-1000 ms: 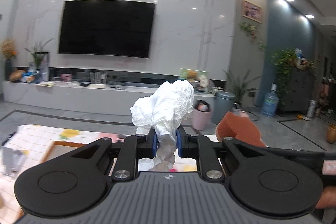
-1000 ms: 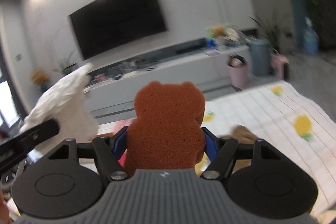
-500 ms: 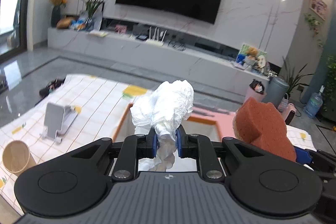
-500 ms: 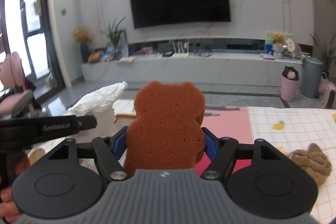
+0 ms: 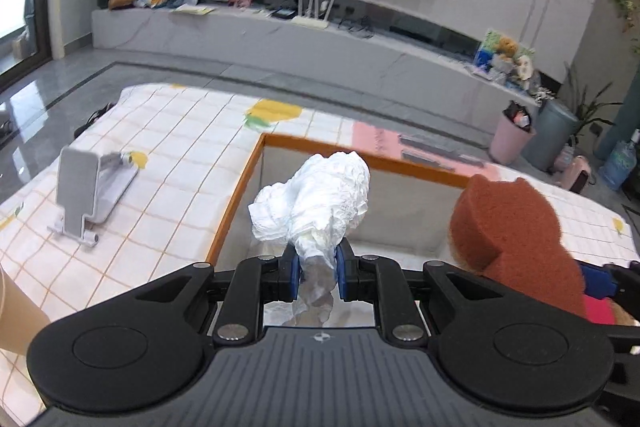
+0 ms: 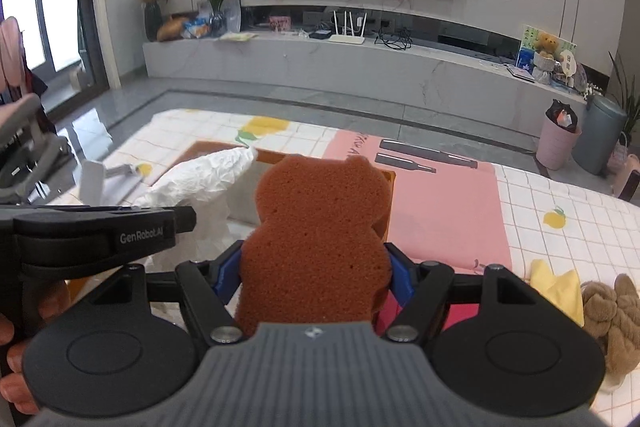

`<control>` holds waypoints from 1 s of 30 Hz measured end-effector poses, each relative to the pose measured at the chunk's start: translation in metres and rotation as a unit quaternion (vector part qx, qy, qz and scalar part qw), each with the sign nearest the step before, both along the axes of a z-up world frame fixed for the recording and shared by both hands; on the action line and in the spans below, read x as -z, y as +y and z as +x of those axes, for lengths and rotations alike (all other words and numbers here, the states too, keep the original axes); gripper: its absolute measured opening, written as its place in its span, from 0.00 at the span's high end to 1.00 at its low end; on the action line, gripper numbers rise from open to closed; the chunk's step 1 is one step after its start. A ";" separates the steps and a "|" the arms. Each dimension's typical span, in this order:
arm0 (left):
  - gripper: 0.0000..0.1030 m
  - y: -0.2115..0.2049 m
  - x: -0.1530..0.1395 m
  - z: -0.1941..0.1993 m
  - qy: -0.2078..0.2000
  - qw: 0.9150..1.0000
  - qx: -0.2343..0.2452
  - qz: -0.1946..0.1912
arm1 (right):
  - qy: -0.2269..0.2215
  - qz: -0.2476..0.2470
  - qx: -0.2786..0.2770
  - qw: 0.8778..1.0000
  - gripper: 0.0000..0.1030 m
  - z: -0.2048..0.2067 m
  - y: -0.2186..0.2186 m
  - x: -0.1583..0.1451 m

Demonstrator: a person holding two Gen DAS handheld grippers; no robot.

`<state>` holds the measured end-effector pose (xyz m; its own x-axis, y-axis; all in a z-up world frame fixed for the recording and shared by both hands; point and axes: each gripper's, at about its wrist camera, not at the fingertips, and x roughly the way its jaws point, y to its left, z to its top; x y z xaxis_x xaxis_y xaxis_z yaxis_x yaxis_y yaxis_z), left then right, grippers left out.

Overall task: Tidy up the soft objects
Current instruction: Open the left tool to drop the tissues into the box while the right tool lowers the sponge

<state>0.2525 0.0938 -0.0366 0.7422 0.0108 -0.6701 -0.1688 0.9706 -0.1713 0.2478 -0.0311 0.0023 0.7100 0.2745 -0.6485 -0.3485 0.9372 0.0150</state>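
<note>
My left gripper (image 5: 316, 273) is shut on a crumpled white cloth (image 5: 316, 197) and holds it above an orange-rimmed box (image 5: 240, 187) on the checked tablecloth. My right gripper (image 6: 314, 267) is shut on a brown bear-shaped sponge (image 6: 320, 227), also over the box (image 6: 390, 203). The sponge (image 5: 516, 231) shows at the right of the left wrist view, and the cloth (image 6: 204, 179) shows at the left of the right wrist view, beside the sponge.
A grey phone stand (image 5: 86, 191) sits on the table left of the box. A pink mat (image 6: 440, 195) with two dark sticks lies behind it. A tan knotted plush (image 6: 612, 311) and a yellow cloth (image 6: 558, 287) lie at the right.
Both grippers tilted downward and came over the table, so the box and tablecloth fill more of each view. Each still holds its object.
</note>
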 end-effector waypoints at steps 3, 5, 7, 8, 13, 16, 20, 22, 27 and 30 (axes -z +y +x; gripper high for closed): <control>0.79 0.004 0.009 0.007 0.016 1.000 -0.006 0.000 | 0.008 0.000 0.001 1.000 0.32 0.000 -0.002 0.007; 0.76 0.007 0.011 0.011 0.031 0.999 -0.010 -0.010 | 0.010 0.005 -0.001 1.000 0.32 0.001 -0.004 0.009; 0.68 0.009 0.009 0.011 0.028 0.999 -0.005 -0.034 | 0.007 0.005 0.000 1.000 0.32 0.004 -0.004 0.010; 0.58 0.009 0.008 0.011 0.024 0.999 -0.001 -0.044 | 0.006 0.006 0.001 1.000 0.32 0.003 -0.004 0.011; 0.20 0.001 -0.007 0.000 0.011 0.998 0.031 -0.051 | 0.008 0.009 0.004 1.000 0.32 -0.002 -0.005 0.010; 0.16 0.002 -0.022 -0.007 0.021 0.999 0.019 -0.038 | 0.013 0.016 0.006 1.000 0.32 -0.003 -0.009 0.008; 0.16 0.012 -0.043 -0.023 0.000 0.999 0.021 -0.046 | 0.020 0.013 0.005 1.000 0.32 -0.002 -0.008 0.007; 0.16 0.015 -0.051 -0.028 -0.005 1.000 0.014 -0.024 | 0.023 0.002 -0.001 1.000 0.32 0.000 0.000 0.008; 0.16 0.024 -0.057 -0.037 -0.018 0.999 0.019 0.022 | 0.044 0.012 -0.015 0.999 0.32 0.009 0.022 0.011; 0.16 0.033 -0.054 -0.038 -0.014 1.000 0.009 0.024 | 0.062 0.018 -0.016 0.998 0.32 0.019 0.041 0.018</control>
